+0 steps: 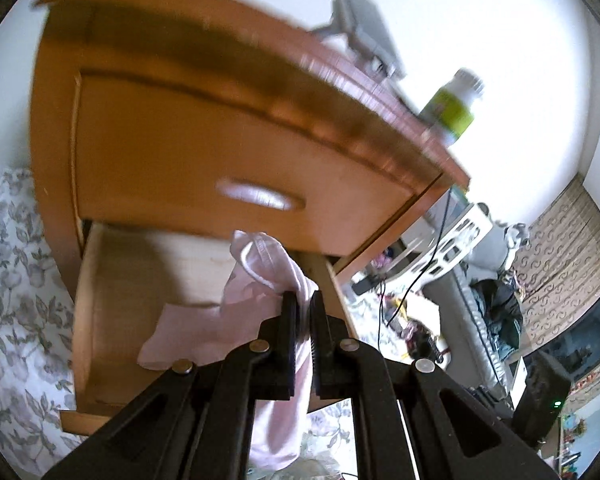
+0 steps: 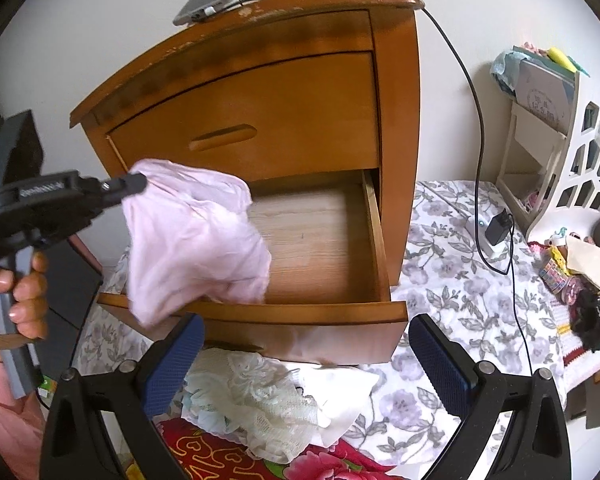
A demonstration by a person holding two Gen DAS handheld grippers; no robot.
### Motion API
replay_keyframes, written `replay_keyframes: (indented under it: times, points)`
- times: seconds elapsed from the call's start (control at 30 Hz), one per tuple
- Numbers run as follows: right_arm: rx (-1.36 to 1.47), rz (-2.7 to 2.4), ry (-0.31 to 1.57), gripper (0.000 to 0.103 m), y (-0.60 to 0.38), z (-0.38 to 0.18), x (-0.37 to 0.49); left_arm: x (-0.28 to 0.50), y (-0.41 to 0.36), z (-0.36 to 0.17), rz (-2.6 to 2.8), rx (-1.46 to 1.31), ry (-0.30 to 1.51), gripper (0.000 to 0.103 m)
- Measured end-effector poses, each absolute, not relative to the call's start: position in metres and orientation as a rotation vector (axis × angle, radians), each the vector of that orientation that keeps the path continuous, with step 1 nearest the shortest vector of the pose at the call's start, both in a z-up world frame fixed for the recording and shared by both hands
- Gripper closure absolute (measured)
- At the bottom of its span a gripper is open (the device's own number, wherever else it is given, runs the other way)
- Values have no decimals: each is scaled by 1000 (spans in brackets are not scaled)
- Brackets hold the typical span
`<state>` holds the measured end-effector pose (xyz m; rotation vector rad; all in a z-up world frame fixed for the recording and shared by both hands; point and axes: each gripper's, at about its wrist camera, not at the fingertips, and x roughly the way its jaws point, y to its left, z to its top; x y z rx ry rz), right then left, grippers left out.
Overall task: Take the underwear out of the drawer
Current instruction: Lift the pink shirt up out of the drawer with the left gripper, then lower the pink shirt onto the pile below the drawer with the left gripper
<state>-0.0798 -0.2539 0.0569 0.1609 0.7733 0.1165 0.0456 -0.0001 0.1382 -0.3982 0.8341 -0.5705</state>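
Left claw (image 1: 303,300) pinches pink underwear (image 2: 192,240), hanging lengthwise down over open drawer (image 2: 320,308).

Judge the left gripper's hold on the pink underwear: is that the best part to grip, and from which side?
Probably yes. The left gripper pinches the pink underwear at a bunched fold beside the waistband, coming from above the open drawer. The rest hangs limp below and clear of the drawer floor, so a top-edge pinch lifts it clear.
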Motion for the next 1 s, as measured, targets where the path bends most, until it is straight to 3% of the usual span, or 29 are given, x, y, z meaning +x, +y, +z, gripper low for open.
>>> replay_keyframes:
  times: [0.57,1.0]
  points:
    - [133,134,733,0,-239,76,-104,-37,42,227,-567,-403,534,97]
    - [135,136,694,0,-240,88,-123,-84,38,253,-601,-362,470,97]
